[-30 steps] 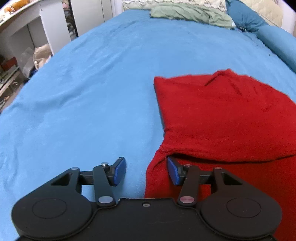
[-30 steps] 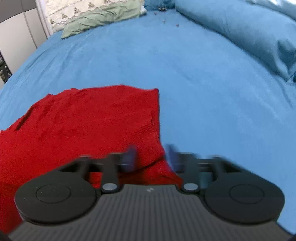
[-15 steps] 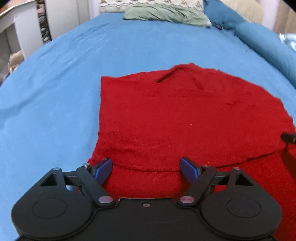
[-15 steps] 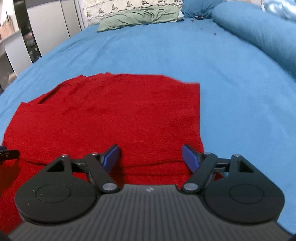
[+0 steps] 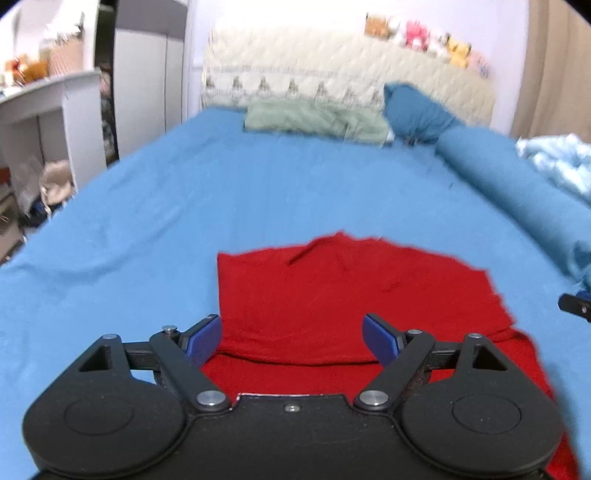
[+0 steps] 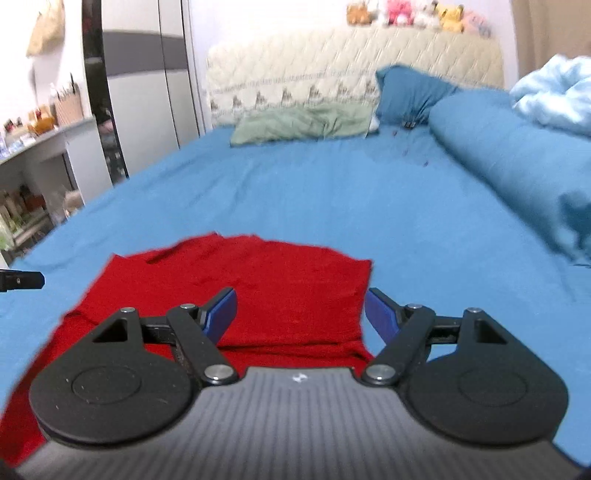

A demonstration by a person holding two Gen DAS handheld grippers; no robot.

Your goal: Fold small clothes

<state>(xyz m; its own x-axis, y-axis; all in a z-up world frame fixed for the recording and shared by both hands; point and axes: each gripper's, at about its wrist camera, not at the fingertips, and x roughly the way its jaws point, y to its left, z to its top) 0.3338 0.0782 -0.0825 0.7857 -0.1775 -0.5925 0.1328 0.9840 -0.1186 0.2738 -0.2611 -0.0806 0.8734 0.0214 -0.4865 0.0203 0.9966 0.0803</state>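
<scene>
The left gripper (image 5: 291, 339) hangs above the near edge of the red garment (image 5: 354, 295) with its blue pads spread wide and nothing between them; it is released and grips no cloth. The right gripper (image 6: 301, 314) is likewise released, its pads wide apart over the near right part of the red garment (image 6: 280, 291), with only air in the gap. Each gripper's tip shows at the edge of the other's view: a dark tip at the right border of the left wrist view, another at the left border of the right wrist view, so the two sit side by side with the garment below them.

The red garment lies flat on the blue bed sheet (image 5: 229, 192), near the front of the bed. It is folded: an upper layer ends in a straight horizontal edge just beyond the pads, and a lower layer runs out from under it toward the cameras. A small notch, perhaps a neckline, marks its far edge.

Farther out, the sheet is bare up to a green pillow (image 5: 314, 120) and a dark blue pillow (image 5: 413, 110) against the quilted cream headboard (image 5: 332, 66). Soft toys (image 6: 417, 14) sit along the top of the headboard. A long blue bolster (image 6: 509, 162) lies along the right side, with a pale blue blanket (image 6: 554, 96) beyond it. At the left stand a white shelf (image 5: 44, 107) and a wardrobe (image 6: 147, 74).
</scene>
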